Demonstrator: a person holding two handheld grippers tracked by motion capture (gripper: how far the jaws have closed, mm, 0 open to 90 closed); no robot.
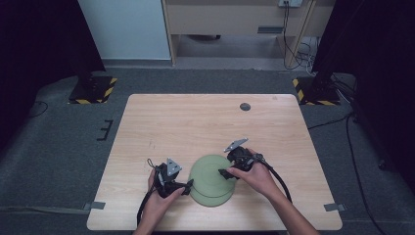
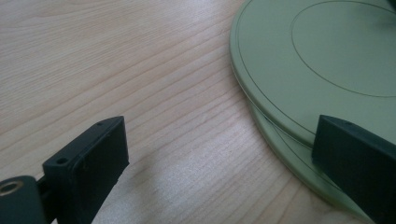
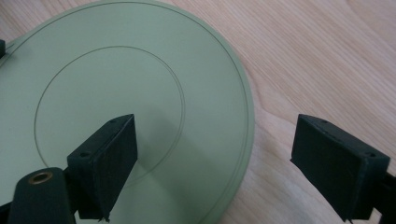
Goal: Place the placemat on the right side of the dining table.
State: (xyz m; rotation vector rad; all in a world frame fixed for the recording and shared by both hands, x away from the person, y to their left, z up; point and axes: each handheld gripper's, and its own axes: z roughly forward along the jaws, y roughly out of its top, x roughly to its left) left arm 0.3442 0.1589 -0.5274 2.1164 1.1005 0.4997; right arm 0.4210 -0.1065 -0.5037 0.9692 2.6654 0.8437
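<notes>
Right gripper (image 1: pixel 226 172): jaws spread wide, nothing clamped. In the right gripper view one jaw hangs over the upper plate (image 3: pixel 140 93), the other over bare table (image 3: pixel 327 56) past the plate's right rim; the rim lies in the gap, pads not pressing on it.
Right hand (image 1: pixel 257 176): wraps the gripper body at the right edge of the plates, cable trailing back along the forearm.
Left gripper (image 1: pixel 188 185): jaws apart, empty. In the left gripper view one jaw sits over table wood, the other at the near-left rim of the stack; contact with the rim cannot be told.
Left hand (image 1: pixel 161 188): holds its gripper low, just left of the plates.
Upper plate: pale green, round, flat, lying on the lower plate (image 2: pixel 299 163), offset toward the far side.
Lower plate: same green, its near edge showing out from under the upper one.
Stack position: near half of the table, slightly right of centre, between the two grippers.
Table: light wood; small dark round disc (image 1: pixel 245 106) near the far edge, well apart from the plates.
</notes>
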